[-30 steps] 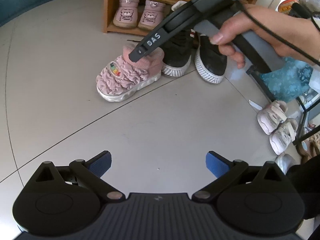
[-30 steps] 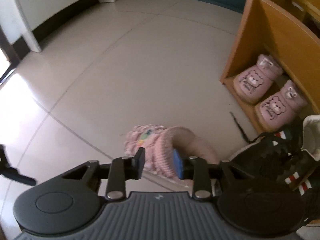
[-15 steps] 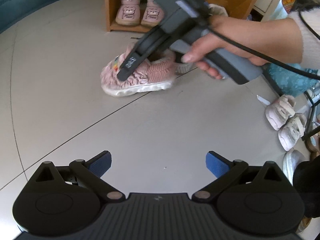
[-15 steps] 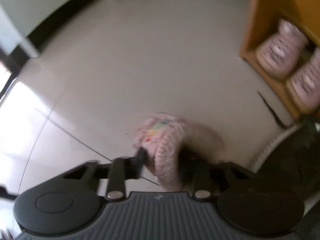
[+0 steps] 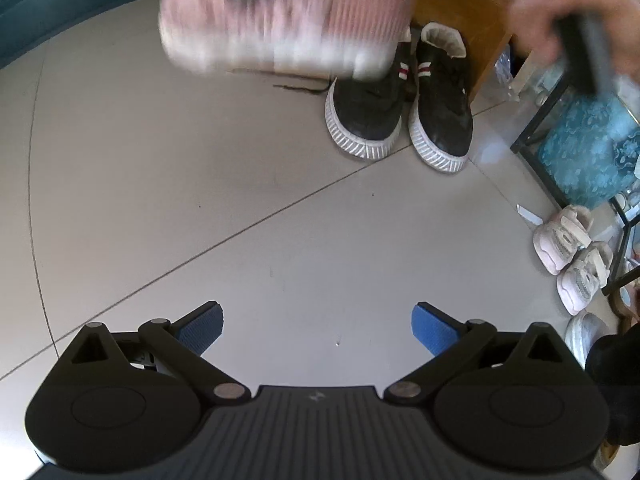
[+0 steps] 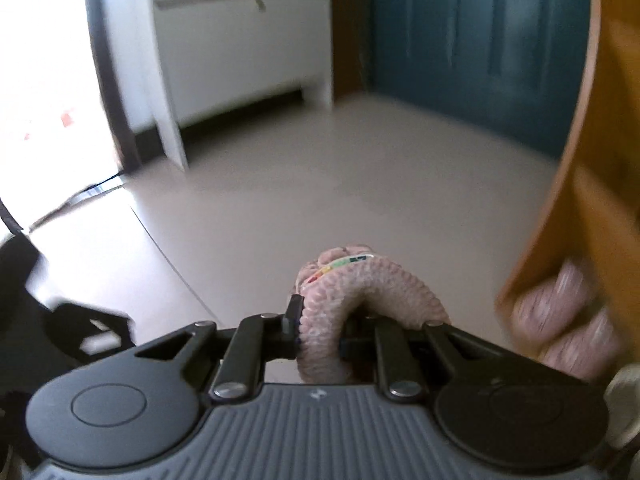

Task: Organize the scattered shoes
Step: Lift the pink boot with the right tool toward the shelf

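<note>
Your right claw [image 6: 318, 330] is clamped on the knitted collar of the pink fuzzy shoe [image 6: 352, 304], one finger outside the cuff and the other inside the opening. Its jaws have just been closing, with that cuff between them. The shoe hangs off the floor [image 6: 320, 184], toe pointing away from you, a small rainbow patch showing on top. In the left wrist view the same shoe [image 5: 280, 16] is a blurred pink mass in the air above and just left of the pair of black sneakers [image 5: 400, 108], with your right hand [image 5: 576, 12] blurred further to their right.

Your left claw [image 5: 318, 326] stands wide apart with nothing between its blue pads [image 5: 430, 328], hanging over bare tile well in front of the black sneakers.

The black sneakers sit side by side on the floor, toes toward you, heels against the foot of the wooden shoe rack [image 5: 468, 20]. In the right wrist view, the side panel of the rack [image 6: 592, 184] rises on the right, and a blurred pink shape [image 6: 564, 320] shows at its lower edge, too smeared to make out.

Well to the right of the black sneakers, a pair of pale pink sneakers [image 5: 572, 260] lies by a dark metal frame [image 5: 536, 128], beside a teal patterned cloth [image 5: 588, 152].
</note>
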`<state>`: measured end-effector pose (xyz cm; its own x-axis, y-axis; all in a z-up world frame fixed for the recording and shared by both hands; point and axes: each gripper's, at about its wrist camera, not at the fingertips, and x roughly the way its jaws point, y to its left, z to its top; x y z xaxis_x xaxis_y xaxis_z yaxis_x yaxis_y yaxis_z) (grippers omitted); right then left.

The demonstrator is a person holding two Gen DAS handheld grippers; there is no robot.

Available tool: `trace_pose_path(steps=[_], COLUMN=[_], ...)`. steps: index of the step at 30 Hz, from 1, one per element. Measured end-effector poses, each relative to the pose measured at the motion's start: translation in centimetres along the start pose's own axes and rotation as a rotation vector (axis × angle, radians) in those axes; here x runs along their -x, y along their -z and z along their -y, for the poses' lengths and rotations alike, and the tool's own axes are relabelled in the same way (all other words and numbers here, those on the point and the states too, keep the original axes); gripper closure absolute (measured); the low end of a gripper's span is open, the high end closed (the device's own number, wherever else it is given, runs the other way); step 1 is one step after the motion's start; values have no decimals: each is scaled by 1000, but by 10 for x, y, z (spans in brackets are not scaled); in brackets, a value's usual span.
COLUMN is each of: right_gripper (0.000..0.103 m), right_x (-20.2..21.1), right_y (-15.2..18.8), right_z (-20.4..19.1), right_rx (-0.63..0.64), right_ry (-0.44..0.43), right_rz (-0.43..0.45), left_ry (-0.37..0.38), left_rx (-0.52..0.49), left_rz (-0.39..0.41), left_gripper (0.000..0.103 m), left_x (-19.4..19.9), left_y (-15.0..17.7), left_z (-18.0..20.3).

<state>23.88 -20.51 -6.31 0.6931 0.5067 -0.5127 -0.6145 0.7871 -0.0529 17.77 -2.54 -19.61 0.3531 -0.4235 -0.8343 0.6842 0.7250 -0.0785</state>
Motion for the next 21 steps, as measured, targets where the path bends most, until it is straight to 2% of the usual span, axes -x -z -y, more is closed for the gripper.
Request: trace_pose_path(steps=[2, 6, 8, 10, 14, 18, 21], right_gripper=[87, 87, 87, 87, 86, 86, 86], right_x=[42, 108, 137, 154, 159, 147, 136], right_y=[-31, -77, -99, -117, -131, -135, -124], right_z=[4, 11, 28, 52, 94, 126, 154], right_rx=[94, 210, 268, 299, 296, 255, 235], right_ry=[42, 143, 233, 322, 397, 373, 354], right_rz=[65, 101, 85, 25, -74, -150, -209], left_ry=[-5, -15, -16, -15, -29, -2, 31], left_rx=[-14, -50, -57, -69, -120, -81, -72], left_rz=[21, 88, 120, 150, 194, 226, 232], left_gripper=[0, 0, 0, 0, 0, 0, 0], left_x=[5, 19, 26, 33, 45, 53, 59], left_y=[-5, -22, -31, -46, -78, -114, -139], left_z=[1, 5, 8, 10, 17, 23, 28])
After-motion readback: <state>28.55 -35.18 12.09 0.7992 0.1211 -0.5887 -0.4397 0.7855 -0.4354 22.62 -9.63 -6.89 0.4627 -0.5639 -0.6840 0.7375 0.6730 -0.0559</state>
